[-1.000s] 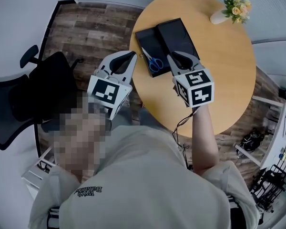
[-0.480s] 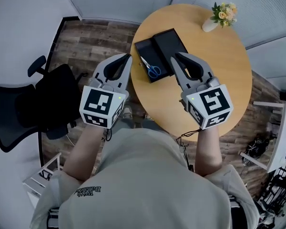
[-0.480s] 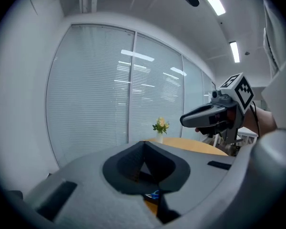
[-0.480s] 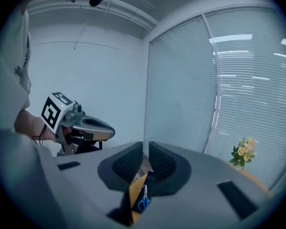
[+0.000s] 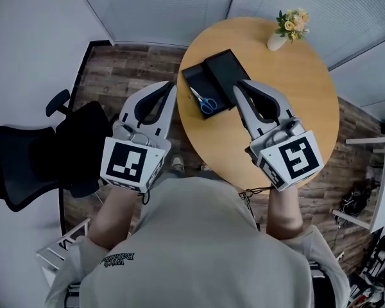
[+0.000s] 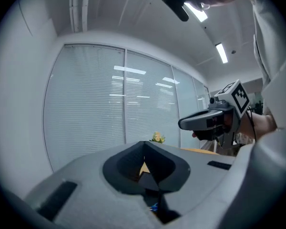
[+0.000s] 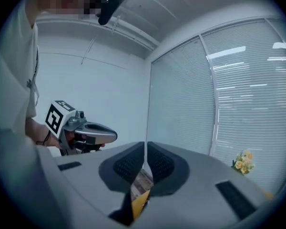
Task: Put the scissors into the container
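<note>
Both grippers have drawn back from the container toward the person, and their marker cubes now sit lower in the head view. The left gripper (image 5: 172, 85) has its smooth grey shells closed, and the dark ribbed pads meet in a seam with nothing between them. The right gripper (image 5: 237, 83) is likewise closed to a hairline slit and holds nothing.

The scissors (image 5: 205, 101) have thin metal blades and rounded blue plastic handles. They lie inside the container (image 5: 191, 77), a flat matte black rectangular tray. A second black rectangular part, glossier, touches the tray's right side. Blades point away from the person and handles toward them.

In the head view the scissors show between the two closed claw tips and just beyond them, touching neither. The container rests on a round table (image 5: 289, 95) of smooth orange-tan wood. Yellow flowers (image 5: 291, 22) stand at the table's far edge. A black office chair (image 5: 45, 153) stands on the plank floor (image 5: 125, 66) to the left.
</note>
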The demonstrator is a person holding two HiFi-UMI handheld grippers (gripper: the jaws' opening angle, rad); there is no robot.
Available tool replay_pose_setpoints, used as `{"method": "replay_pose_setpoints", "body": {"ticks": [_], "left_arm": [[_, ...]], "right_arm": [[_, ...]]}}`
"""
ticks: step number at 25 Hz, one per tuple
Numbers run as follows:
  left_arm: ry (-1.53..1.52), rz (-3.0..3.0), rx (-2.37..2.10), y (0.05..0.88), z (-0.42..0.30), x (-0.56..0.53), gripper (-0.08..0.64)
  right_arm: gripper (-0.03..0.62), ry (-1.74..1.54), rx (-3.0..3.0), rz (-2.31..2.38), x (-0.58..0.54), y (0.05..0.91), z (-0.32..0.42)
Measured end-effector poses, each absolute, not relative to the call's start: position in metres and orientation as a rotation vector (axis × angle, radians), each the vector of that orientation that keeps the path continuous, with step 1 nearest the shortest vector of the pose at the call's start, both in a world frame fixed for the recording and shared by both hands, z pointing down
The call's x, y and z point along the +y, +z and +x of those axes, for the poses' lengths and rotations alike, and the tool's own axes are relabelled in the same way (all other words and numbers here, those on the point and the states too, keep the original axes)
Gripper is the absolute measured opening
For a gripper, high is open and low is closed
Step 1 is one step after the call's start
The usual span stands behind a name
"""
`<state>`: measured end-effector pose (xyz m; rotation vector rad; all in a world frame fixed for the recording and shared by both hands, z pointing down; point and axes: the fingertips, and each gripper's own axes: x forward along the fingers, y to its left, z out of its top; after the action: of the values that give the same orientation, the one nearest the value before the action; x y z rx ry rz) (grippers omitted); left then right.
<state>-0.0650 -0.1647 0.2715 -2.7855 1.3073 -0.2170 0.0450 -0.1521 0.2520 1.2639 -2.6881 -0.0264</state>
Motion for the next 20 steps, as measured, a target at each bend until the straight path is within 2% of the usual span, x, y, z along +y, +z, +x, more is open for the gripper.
{"method": "replay_pose_setpoints", "body": {"ticks": [7,20], "left_arm": [[-0.101,-2.764,1.288,0.238,-0.056,-0.136,0.021],[-0.164,-2.751,1.298,0.242,-0.06,-0.124,0.021]], "right_arm": [[0.04,-0.176,-2.69,1.318,-0.124,0.221,0.047],[0.038,-0.125,-2.68,1.332,-0.113,0.232,0.055]]}}
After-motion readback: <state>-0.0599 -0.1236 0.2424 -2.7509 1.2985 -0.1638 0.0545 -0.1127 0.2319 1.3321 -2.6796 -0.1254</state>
